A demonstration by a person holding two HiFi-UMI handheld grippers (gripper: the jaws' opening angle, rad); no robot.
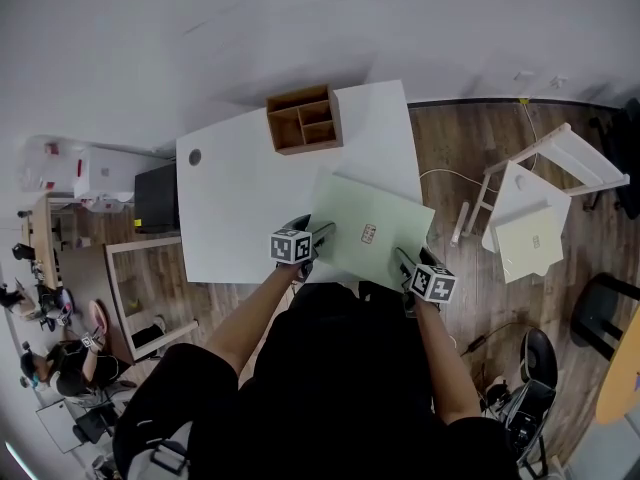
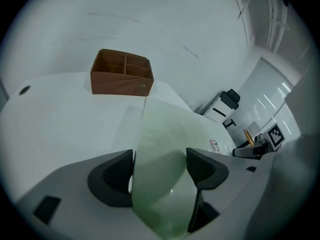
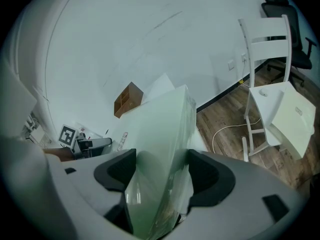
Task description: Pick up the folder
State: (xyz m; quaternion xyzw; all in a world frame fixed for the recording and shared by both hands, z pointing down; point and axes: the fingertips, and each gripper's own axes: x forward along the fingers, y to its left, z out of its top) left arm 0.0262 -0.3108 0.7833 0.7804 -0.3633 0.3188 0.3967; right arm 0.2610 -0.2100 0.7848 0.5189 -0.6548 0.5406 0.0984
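left gripper view shows the left gripper point(image 2: 159, 166) with its jaws spread wide and the near edge of the pale green folder point(image 2: 165, 134) passed between the pads, which are not seen pressing on it. the same is seen in the right gripper view, where the right gripper point(image 3: 160, 170) is set wide about the other end of that edge. the 2 grippers are judged to be placed at opposite ends of 1 edge so that the limp folder can be raised level once it is clamped, which is not yet done. in the head view the folder is found lying skewed on the white table point(image 1: 240, 198), its near edge brought to, or perhaps just past, the table's near edge; that is likely what lets a jaw be slid beneath. beyond the folder, open tabletop is left up to the wooden organiser point(image 1: 305, 118) at the far edge, well apart, so room is had for lifting and drawing back. past the table's right edge, a white chair point(image 1: 530, 218) and a cable point(image 1: 445, 175) are seen on the wood floor, judged to be out of the way.
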